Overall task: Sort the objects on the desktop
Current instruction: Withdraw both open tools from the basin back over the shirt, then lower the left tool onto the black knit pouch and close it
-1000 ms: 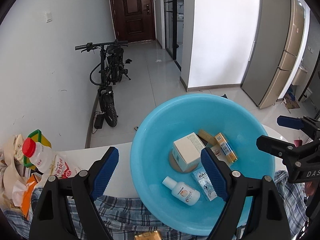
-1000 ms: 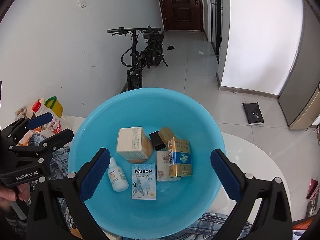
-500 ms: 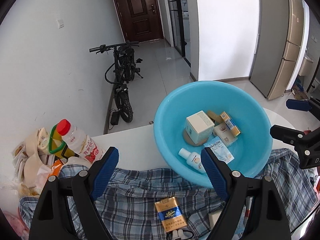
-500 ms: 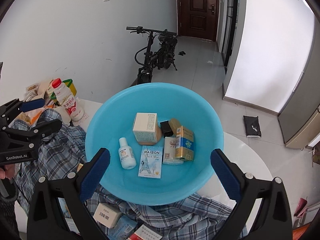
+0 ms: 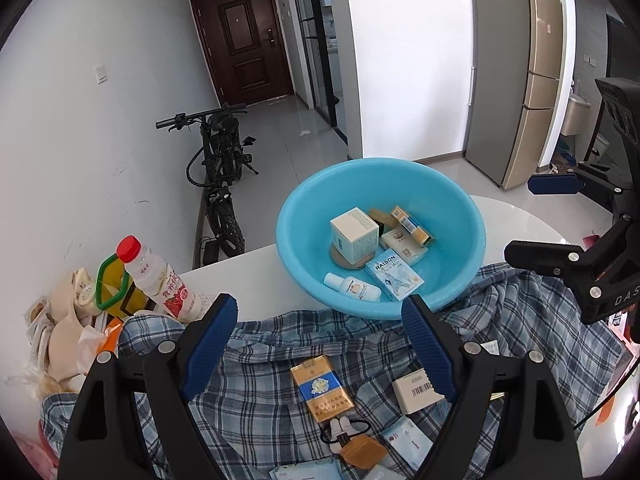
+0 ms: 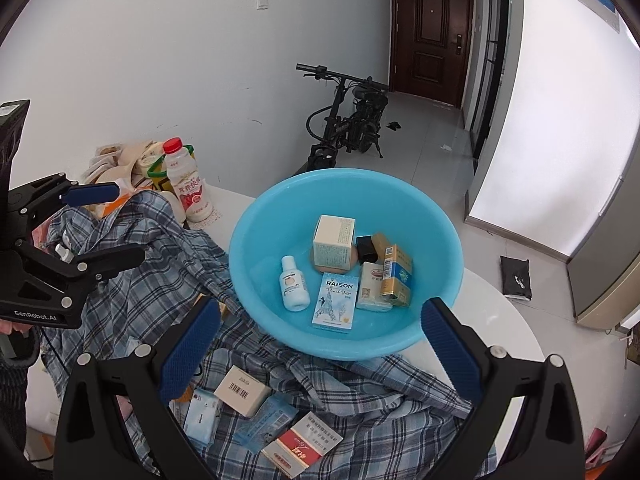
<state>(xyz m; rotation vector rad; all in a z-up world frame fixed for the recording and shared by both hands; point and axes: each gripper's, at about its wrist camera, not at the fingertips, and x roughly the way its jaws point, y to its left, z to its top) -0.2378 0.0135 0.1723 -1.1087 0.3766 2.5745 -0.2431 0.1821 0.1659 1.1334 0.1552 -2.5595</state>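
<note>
**Both grippers empty above the cloth**

The left gripper [image 5: 320, 340] and right gripper [image 6: 320, 344] hang with jaws released, grasping nothing. The round blue plastic basin [image 6: 260, 240] sits on the white tabletop [image 5: 248, 276]. Inside, a small white bottle [image 6: 294, 284] lies with its cap toward the far side. Nearer, a gold-and-blue flat pack [image 5: 322, 388] lies lengthwise near-to-far on the blue plaid cloth [image 5: 260, 380].

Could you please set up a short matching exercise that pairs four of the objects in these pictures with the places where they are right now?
Things:
1. white bottle with a red cap
2. pale blue RAISON box
3. gold and blue cigarette pack
4. red and white flat box

Places:
A. lying inside the round blue plastic basin
B. on the blue plaid shirt, between the left gripper fingers as its camera sees it
C. standing on the white table beside the shirt
D. on the shirt, low in the right wrist view

Pairs: 1-C, 2-A, 3-B, 4-D
</note>
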